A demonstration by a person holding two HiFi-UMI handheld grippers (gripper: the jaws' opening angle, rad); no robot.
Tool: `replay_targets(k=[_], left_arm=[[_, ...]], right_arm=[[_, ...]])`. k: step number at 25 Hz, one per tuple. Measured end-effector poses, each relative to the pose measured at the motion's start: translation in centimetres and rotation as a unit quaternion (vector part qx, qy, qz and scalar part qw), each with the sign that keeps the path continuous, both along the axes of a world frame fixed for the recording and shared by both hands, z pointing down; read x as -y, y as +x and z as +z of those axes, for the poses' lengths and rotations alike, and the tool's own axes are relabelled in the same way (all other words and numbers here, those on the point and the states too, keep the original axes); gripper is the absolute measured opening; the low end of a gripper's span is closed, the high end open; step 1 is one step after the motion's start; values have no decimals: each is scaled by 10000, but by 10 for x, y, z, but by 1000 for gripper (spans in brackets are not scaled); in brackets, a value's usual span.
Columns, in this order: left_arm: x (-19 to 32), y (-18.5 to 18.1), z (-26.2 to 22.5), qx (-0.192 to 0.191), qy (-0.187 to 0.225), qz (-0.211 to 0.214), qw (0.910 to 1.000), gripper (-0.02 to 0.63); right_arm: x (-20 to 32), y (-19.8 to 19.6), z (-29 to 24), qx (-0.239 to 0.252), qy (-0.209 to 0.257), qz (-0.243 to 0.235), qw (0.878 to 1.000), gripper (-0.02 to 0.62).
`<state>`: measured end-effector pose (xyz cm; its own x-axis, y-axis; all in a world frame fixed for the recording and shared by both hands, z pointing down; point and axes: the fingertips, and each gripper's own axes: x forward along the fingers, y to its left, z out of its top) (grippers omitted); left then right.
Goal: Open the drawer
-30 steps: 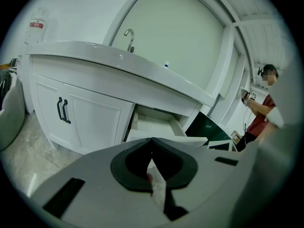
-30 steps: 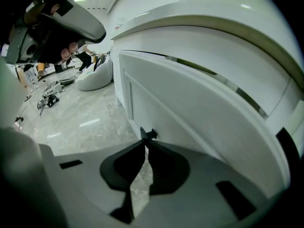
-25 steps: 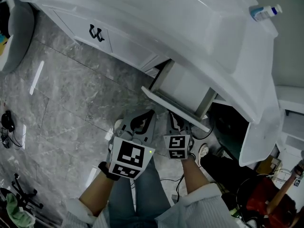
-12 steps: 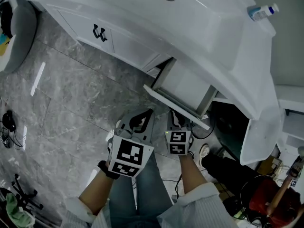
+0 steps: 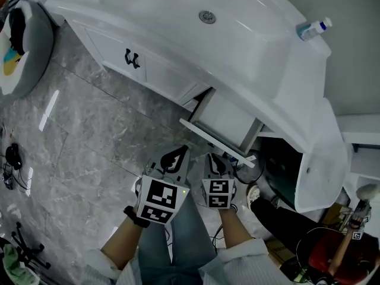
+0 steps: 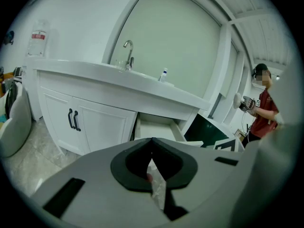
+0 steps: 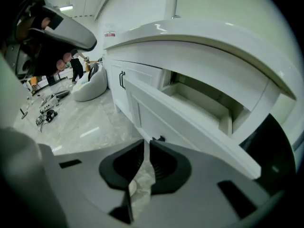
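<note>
The white drawer [image 5: 224, 116] of the vanity stands pulled out, its inside bare, and it also shows in the left gripper view as the drawer [image 6: 156, 127]. Its front panel [image 7: 183, 125] carries a small black handle [image 7: 159, 138]. My right gripper [image 7: 146, 142] hovers just short of that handle; its jaws have just been opening and now stand a narrow gap apart with nothing between them. In the head view the right gripper [image 5: 217, 160] sits below the drawer front. My left gripper [image 5: 176, 154] is beside it, left of the drawer, with the left gripper [image 6: 152, 140] shut on nothing.
Left of the drawer are two cabinet doors with black handles [image 5: 132, 58]. Above it lie the sink basin [image 5: 206, 17] and a bottle [image 5: 311, 28]. A grey seat [image 5: 27, 46] stands on the marble floor at left. A dark open bay [image 5: 279, 168] lies right. A person [image 6: 262, 109] stands far right.
Both grippers have lifted and drawn slightly back from the drawer front. The right jaws have parted a little. The drawer stays pulled out.
</note>
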<state>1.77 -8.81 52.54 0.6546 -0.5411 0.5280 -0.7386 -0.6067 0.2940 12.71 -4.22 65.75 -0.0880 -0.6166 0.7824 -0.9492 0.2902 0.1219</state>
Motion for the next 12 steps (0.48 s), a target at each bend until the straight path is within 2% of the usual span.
replay_targets(k=[7, 12], left_arm=[[-1, -3, -30, 1, 55, -242, 9997, 14], [5, -5, -58, -60, 173, -474, 9987, 14]], right_arm=[[10, -36, -58, 624, 280, -226, 9974, 46], [29, -56, -113, 1143, 558, -438, 9909, 46]])
